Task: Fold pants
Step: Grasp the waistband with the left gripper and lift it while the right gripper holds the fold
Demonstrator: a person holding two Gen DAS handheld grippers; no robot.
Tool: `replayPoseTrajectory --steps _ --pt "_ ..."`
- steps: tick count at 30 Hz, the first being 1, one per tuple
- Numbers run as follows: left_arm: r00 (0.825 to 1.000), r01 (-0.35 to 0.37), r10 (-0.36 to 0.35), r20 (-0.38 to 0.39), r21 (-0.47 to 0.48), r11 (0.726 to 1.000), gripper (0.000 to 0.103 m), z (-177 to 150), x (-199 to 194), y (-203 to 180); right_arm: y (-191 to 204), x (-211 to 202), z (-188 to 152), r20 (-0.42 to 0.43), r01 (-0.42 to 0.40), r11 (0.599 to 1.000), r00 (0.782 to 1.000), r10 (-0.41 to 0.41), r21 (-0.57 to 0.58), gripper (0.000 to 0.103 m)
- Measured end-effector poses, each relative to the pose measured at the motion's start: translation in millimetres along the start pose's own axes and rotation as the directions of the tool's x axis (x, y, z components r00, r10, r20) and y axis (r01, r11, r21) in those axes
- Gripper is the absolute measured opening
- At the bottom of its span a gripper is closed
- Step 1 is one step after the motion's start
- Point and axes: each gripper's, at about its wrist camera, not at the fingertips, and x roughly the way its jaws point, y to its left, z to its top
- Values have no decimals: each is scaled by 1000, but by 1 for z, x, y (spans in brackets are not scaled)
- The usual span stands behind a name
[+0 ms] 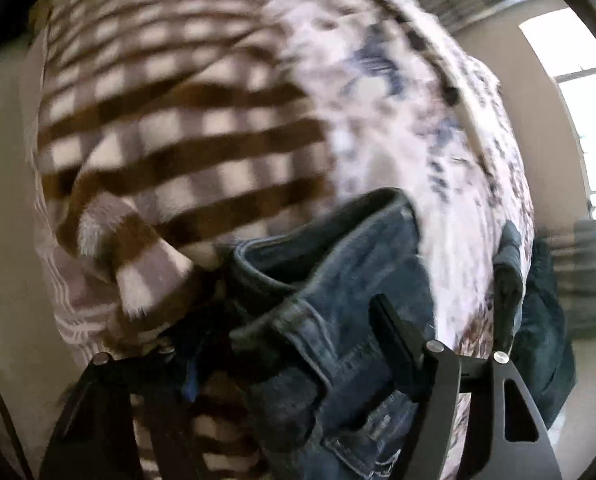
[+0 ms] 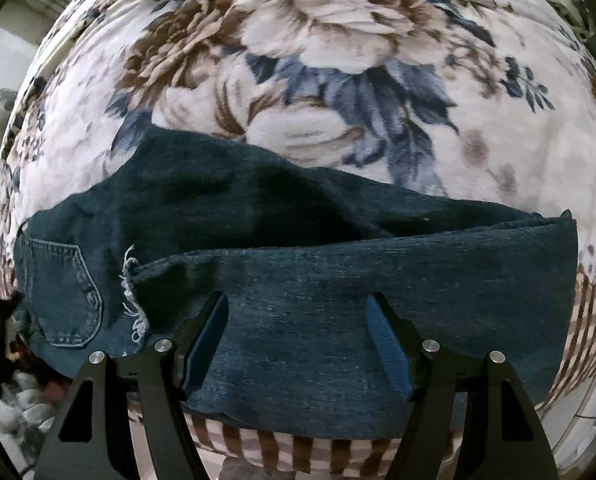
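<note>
The jeans (image 2: 298, 280), heavy, limp denim that likely sags, lie across the floral blanket (image 2: 338, 60), best taken at waistband or hem; right gripper (image 2: 298, 320) jaws spread, left gripper (image 1: 298, 320) apparently pinching bunched denim.

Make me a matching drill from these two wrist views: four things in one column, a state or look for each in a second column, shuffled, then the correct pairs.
Things
1. jeans
2. blanket
3. right gripper
4. back pocket

States
A. floral print with a checked border
B. open above the denim
C. dark blue, lying across the blanket
D. stitched, at the left end of the jeans

Pairs: 1-C, 2-A, 3-B, 4-D
</note>
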Motion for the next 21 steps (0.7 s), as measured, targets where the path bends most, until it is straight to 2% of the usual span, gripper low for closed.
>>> replayPoseTrajectory --steps 1,3,5,8,9,10,12,13,14,16,19,21 --pt "1000 0 0 12 19 1000 68 -3 -1 -3 4 2 -1 -2 -1 1000 1000 1 -1 73" --pt "1000 -10 10 -17 26 1000 69 -1 16 -2 8 6 -3 -10 -2 1000 1000 2 0 73" --pt "998 14 -16 -60 -26 1000 73 5 40 15 12 9 -6 -11 -4 1000 1000 4 3 73" --pt "997 41 -45 -59 -59 997 72 16 48 15 15 12 -7 -12 -19 1000 1000 19 7 73" --pt "999 36 -38 -38 -32 999 63 16 42 7 16 12 -8 -10 -22 1000 1000 22 8 73" --pt "999 25 -25 -23 -4 1000 49 13 35 3 16 12 -9 -7 -25 1000 1000 25 7 73" --pt "1000 -4 3 14 54 999 33 5 21 -5 9 9 -19 -1 -29 1000 1000 29 6 73" --pt "999 -40 37 30 105 994 28 2 12 -14 7 9 -20 2 -31 999 1000 31 9 73" --pt "996 -82 77 40 146 986 27 0 3 -21 3 8 -22 4 -37 999 999 37 12 73" --pt "992 -116 107 62 179 977 24 -1 -13 -37 -12 3 -28 11 -45 999 999 45 17 73" --pt "990 -108 80 117 257 960 22 -8 -37 -76 -27 -1 -29 25 -58 998 998 58 19 73" --pt "987 -87 36 156 332 939 22 -19 -53 -102 -37 -2 -31 30 -64 997 998 63 31 73"
